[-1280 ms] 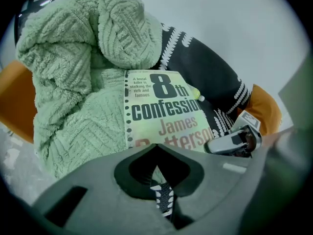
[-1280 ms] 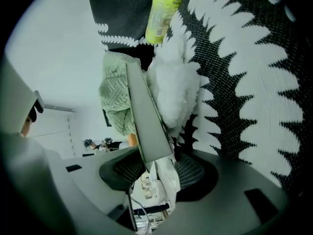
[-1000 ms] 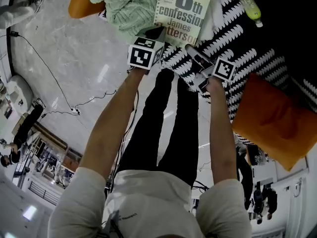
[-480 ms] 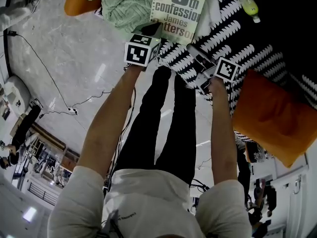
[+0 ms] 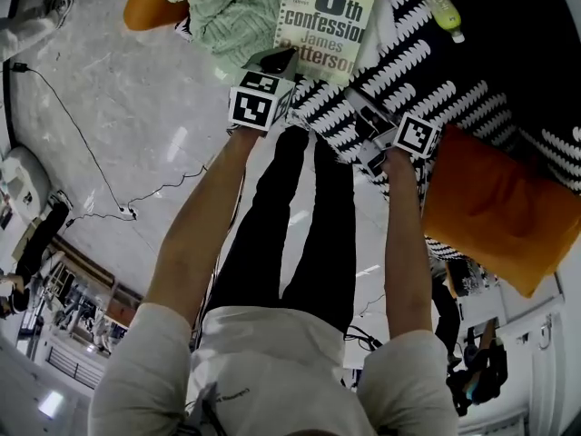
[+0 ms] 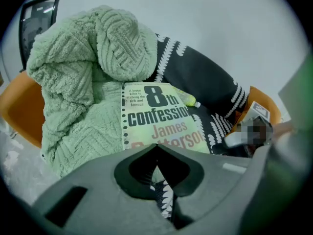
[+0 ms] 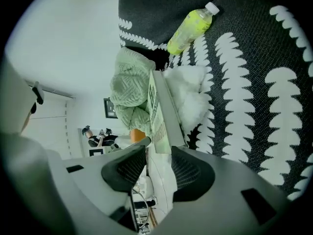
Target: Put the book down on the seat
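Right claw (image 7: 159,151) closing, jaws apart around the book (image 7: 159,111) edge; left claw (image 6: 156,147) shut at its lower edge.

We see a mint-green knitted blanket (image 5: 227,7) heaped at the left end of a black throw with white leaf print (image 5: 472,71). A lime-green bottle (image 5: 434,3) with a white cap lies on its side on that throw. An orange cushion (image 5: 499,216) rests at the throw's right. A rounded orange piece (image 5: 150,3) shows past the blanket, and we cannot tell what it is. A thin black cable (image 5: 91,153) trails across the pale marble floor (image 5: 118,80). In the right gripper view, a white fluffy cloth (image 7: 190,102) lies just beside the blanket, and a person (image 7: 98,138) stands far off.
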`<state>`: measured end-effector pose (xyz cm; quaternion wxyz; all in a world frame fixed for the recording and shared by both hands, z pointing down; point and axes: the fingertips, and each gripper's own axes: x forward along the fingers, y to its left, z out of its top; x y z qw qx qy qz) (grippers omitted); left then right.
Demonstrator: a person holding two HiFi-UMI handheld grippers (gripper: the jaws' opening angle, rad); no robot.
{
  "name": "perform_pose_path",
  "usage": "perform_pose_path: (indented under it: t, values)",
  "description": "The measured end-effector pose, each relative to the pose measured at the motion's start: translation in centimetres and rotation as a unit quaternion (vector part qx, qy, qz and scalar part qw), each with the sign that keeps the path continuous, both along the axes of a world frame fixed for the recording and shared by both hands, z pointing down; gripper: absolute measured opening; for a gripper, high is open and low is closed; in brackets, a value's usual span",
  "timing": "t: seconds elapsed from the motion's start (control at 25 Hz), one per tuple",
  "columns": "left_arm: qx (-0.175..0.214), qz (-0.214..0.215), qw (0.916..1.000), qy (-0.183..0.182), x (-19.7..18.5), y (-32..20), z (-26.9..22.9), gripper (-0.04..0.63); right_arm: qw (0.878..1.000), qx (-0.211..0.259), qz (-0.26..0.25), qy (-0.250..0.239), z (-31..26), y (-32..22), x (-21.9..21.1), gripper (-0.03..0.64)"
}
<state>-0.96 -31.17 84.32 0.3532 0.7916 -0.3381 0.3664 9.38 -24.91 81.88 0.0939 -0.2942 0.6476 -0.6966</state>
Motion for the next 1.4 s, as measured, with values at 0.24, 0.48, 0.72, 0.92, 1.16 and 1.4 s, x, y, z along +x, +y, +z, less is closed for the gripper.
perform_pose_path:
  t: [0.24, 0.48, 0.72, 0.92, 1.16, 1.4]
  values:
    - [0.012, 0.009, 0.9998, 0.014, -0.5, 1.2, -2.7, 0.009, 1.000, -0.001, 0.015, 0.016, -1.6, -0.1, -0.4, 0.163]
    - [0.028, 0.018, 0.9989, 0.032, -1.6, 2.9, -6.6, 0.009, 0.999, 0.008, 0.030, 0.041, -4.7, -0.2, -1.3, 0.158]
    - [0.062, 0.025, 0.9970, 0.039, -2.8, 2.7, -10.9, 0.009, 0.991, 0.007, 0.018, 0.136, -7.3, 0.6, -1.0, 0.152]
    - [0.075, 0.022, 0.9960, 0.044, -3.5, 3.4, -14.4, 0.009, 0.987, 0.018, 0.030, 0.159, -10.6, 1.2, -1.5, 0.149]
    - [0.095, 0.009, 0.9925, 0.077, -3.6, 4.6, -19.8, 0.009, 0.977, 0.042, 0.016, 0.210, -14.8, 3.0, -2.6, 0.140]
    - [0.093, 0.009, 0.9923, 0.081, -4.7, 6.7, -23.1, 0.009, 0.972, 0.069, 0.039, 0.222, -19.7, 3.5, -3.6, 0.127]
